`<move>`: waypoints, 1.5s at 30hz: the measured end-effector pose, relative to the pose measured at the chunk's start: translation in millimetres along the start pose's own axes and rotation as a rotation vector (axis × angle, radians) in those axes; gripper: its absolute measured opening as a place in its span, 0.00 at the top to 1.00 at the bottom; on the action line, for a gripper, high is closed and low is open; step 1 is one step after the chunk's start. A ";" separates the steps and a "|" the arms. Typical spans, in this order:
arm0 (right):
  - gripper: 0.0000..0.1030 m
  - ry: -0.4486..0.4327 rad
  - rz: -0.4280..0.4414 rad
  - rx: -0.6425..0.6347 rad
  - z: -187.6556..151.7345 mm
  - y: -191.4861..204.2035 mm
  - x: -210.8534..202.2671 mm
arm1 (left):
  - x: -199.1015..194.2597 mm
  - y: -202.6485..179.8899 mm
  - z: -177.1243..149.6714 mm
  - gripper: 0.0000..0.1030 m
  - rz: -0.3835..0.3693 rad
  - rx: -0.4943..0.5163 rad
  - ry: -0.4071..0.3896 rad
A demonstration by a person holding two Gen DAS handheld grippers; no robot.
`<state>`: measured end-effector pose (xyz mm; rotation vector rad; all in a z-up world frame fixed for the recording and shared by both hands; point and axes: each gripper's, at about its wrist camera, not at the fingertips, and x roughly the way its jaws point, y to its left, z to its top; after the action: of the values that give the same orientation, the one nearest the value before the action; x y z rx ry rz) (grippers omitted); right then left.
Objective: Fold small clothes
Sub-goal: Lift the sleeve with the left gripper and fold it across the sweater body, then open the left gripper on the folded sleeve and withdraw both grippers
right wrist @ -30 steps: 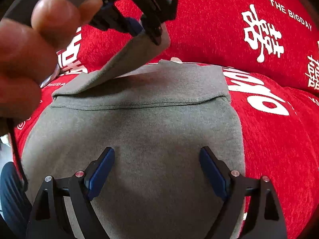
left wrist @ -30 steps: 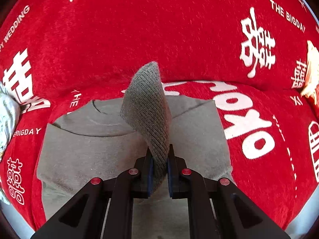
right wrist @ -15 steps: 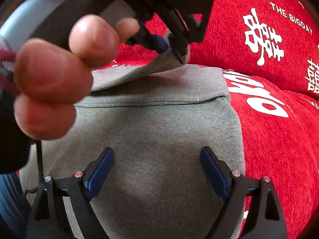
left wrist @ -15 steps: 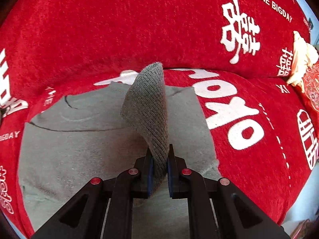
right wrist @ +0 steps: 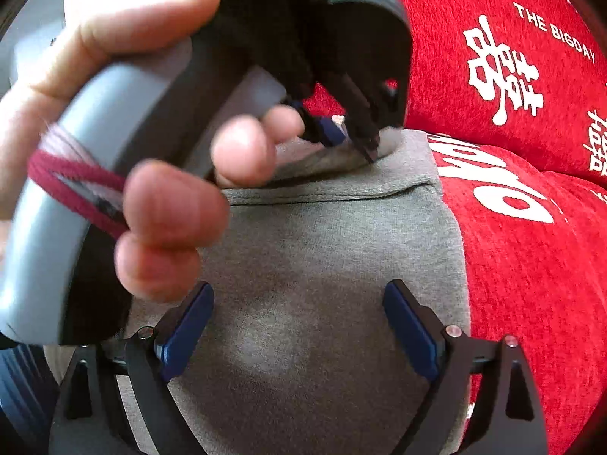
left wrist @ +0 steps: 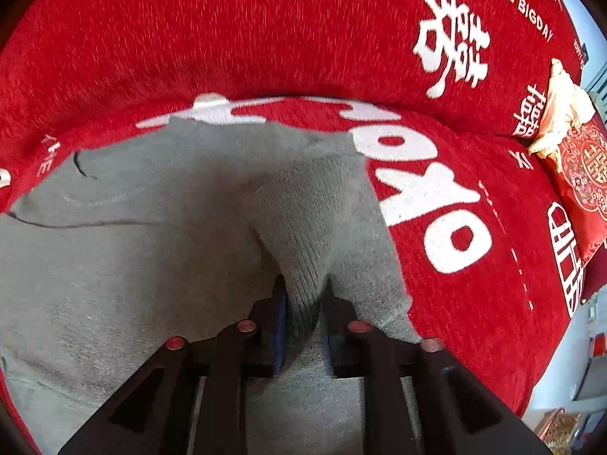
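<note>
- Covering the whole scene is a red sofa cover (left wrist: 265, 38), plush, printed with white double-happiness characters and "THE BIGDAY"; it drapes over the backrest and the seat.
- Lying on the seat is a grey sweatshirt (right wrist: 322, 265), folded into a rough rectangle with a straight seam across its upper part; a white label shows at its far edge.
- Its ribbed cuff (left wrist: 315, 227) lies on top, at the right side of the garment.
- The left tongs (left wrist: 303, 314) are parting, with the cuff between the pads.
- The right tongs (right wrist: 299, 337) hang spread wide over the sweatshirt, grasping nothing.
- A hand (right wrist: 167, 204) grips the left tool's grey handle.
- A red embroidered cushion (left wrist: 584, 178) sits at far right.
</note>
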<state>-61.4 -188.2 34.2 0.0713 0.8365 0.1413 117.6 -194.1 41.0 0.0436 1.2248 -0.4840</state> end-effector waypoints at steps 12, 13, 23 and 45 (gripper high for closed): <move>0.07 -0.002 0.012 -0.009 -2.3 -6.7 -4.3 | -27.4 19.5 5.0 0.30 -0.268 -0.036 -0.054; 0.07 0.000 0.008 -0.015 -2.2 -6.8 -4.3 | -27.5 23.7 6.7 0.30 -0.280 -0.059 -0.052; 0.06 -0.005 0.034 -0.014 -8.9 -18.3 -17.3 | 1.1 -5.4 -4.4 0.30 -0.601 0.034 0.217; 0.08 0.140 -0.054 0.097 79.5 -49.8 52.2 | -70.6 196.5 -74.2 0.30 0.024 -0.188 -0.165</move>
<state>37.1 -230.0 43.1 0.1311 0.9838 0.0549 108.1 27.3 35.1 -0.1388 1.1011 -0.3429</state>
